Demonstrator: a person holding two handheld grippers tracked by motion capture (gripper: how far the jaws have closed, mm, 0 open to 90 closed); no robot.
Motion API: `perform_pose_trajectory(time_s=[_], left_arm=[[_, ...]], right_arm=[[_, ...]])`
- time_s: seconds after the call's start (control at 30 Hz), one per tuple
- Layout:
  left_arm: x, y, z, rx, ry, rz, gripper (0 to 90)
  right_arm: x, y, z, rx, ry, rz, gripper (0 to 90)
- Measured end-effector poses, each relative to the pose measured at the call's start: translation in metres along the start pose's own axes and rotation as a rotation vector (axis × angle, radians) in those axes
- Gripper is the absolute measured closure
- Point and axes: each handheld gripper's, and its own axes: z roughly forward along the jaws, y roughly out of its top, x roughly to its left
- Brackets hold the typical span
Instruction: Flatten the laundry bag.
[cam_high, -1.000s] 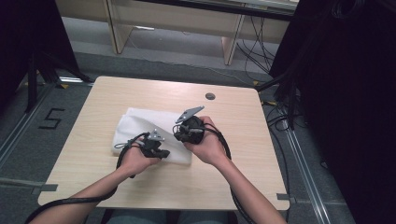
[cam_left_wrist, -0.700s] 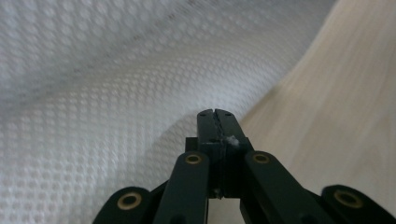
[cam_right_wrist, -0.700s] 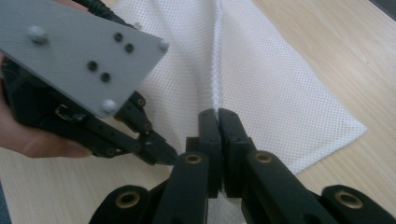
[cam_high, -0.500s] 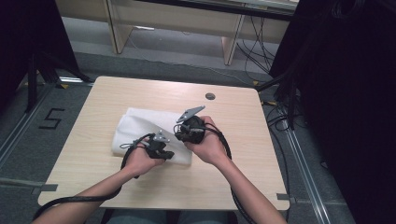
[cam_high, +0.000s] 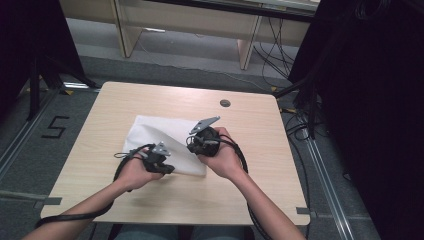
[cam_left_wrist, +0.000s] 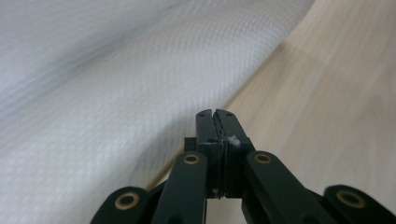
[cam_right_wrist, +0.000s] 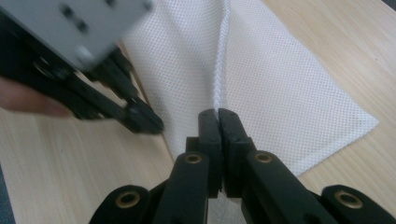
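Cloth: white mesh cloth (cam_high: 167, 142), partly folded, mid-bench (cam_high: 250, 190), slightly toward its left edge.
Left gripper (cam_left_wrist: 216, 113): fingers clenched on cloth edge.
Right gripper (cam_right_wrist: 218, 113): fingers clenched on raised fold.
Gripper views: mesh weave visible.

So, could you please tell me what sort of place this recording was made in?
Probably a lab or workshop set up for recording. A single bare wooden table stands on grey floor with a taped number 5, cables trail across the floor, and black curtains hang at the side.
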Motion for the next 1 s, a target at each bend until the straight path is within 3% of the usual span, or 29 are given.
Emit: perform_pose_trajectory(time_s=[0.03, 0.07, 0.1, 0.2, 0.33, 0.37, 0.4, 0.43, 0.5, 0.53, 0.57, 0.63, 0.7, 0.77, 0.9, 0.97, 1.0], left_arm=[[0.002, -0.004, -0.008, -0.003, 0.007, -0.002, 88.3], [0.004, -0.009, -0.016, -0.012, 0.017, -0.006, 88.2], [0.006, -0.014, -0.025, -0.029, 0.027, -0.014, 87.9], [0.015, -0.03, -0.052, -0.079, 0.046, -0.086, 86.6], [0.029, -0.053, -0.087, -0.126, 0.132, -0.138, 85.5], [0.031, -0.058, -0.092, -0.135, 0.152, -0.162, 85.3], [0.034, -0.063, -0.098, -0.133, 0.164, -0.163, 85.0], [0.038, -0.068, -0.103, -0.126, 0.174, -0.169, 84.4], [0.042, -0.075, -0.11, -0.161, 0.196, -0.208, 83.2], [0.046, -0.076, -0.114, -0.149, 0.205, -0.204, 82.3], [0.047, -0.078, -0.115, -0.166, 0.21, -0.239, 81.1], [0.05, -0.08, -0.119, -0.178, 0.226, -0.255, 78.2], [0.052, -0.081, -0.121, -0.189, 0.234, -0.26, 76.1], [0.052, -0.08, -0.122, -0.195, 0.245, -0.272, 74.9], [0.055, -0.081, -0.124, -0.231, 0.313, -0.288, 59.1], [0.059, -0.083, -0.124, -0.212, 0.325, -0.28, 55.2], [0.06, -0.084, -0.123, -0.227, 0.324, -0.295, 53.9]], right_arm=[[0.001, -0.001, -0.001, 0.007, 0.01, -0.004, 89.8], [0.003, -0.002, -0.001, 0.01, 0.009, 0.025, 89.8], [0.003, -0.003, -0.001, 0.016, 0.018, 0.007, 89.8], [0.008, -0.004, 0.0, 0.01, 0.008, -0.001, 89.8], [0.015, -0.006, -0.002, 0.014, 0.028, -0.009, 89.8], [0.015, -0.006, -0.002, 0.003, 0.03, -0.035, 89.8], [0.018, -0.007, -0.003, 0.015, 0.029, -0.014, 89.8], [0.019, -0.008, -0.003, 0.011, 0.036, -0.028, 89.8], [0.023, -0.01, -0.004, 0.017, 0.043, -0.033, 89.8], [0.024, -0.012, -0.005, 0.01, 0.048, -0.045, 89.8], [0.027, -0.013, -0.005, 0.013, 0.053, -0.047, 89.8], [0.032, -0.017, -0.006, 0.015, 0.064, -0.047, 89.8], [0.034, -0.02, -0.006, 0.013, 0.079, -0.077, 89.8], [0.037, -0.022, -0.006, 0.016, 0.079, -0.074, 89.8], [0.048, -0.03, -0.008, 0.024, 0.108, -0.094, 89.8], [0.052, -0.033, -0.008, 0.033, 0.117, -0.098, 89.8], [0.054, -0.034, -0.008, 0.032, 0.125, -0.105, 89.8]])
